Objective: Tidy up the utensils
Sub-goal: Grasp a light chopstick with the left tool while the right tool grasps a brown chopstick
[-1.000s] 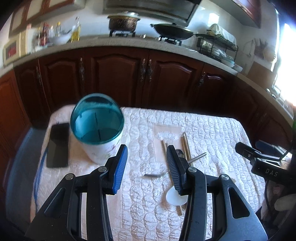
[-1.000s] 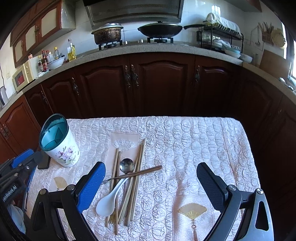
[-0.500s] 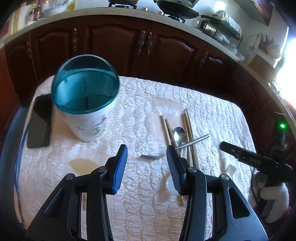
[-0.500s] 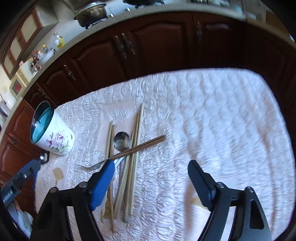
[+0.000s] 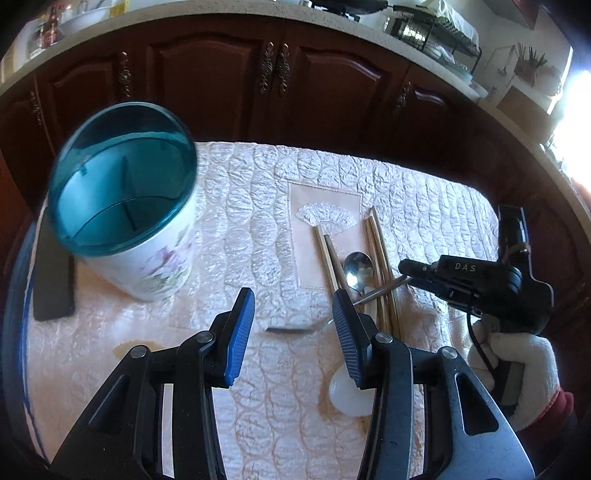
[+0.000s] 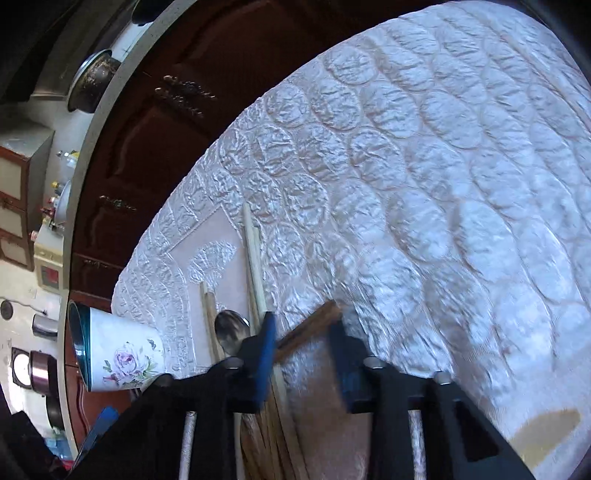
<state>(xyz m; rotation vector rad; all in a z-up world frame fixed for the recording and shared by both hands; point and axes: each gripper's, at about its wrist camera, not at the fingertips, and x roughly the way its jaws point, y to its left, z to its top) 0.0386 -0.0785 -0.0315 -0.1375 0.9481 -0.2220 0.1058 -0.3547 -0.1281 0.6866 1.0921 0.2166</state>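
**A home kitchen**

Dark wood cabinets (image 5: 207, 77) with ornate metal handles run beneath a pale worktop (image 5: 229, 9). On it stand a dish rack (image 5: 436, 33) and bottles (image 5: 51, 31); the right wrist view shows a cooking pot (image 6: 92, 81).

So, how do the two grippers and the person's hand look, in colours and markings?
The left gripper has black angular arms with silver pivot bolts and ribbed blue finger pads. The right gripper is black too, with blue pads, white "DAS" lettering and a thin black cable. The hand holding it wears a white knitted glove with a red cuff.
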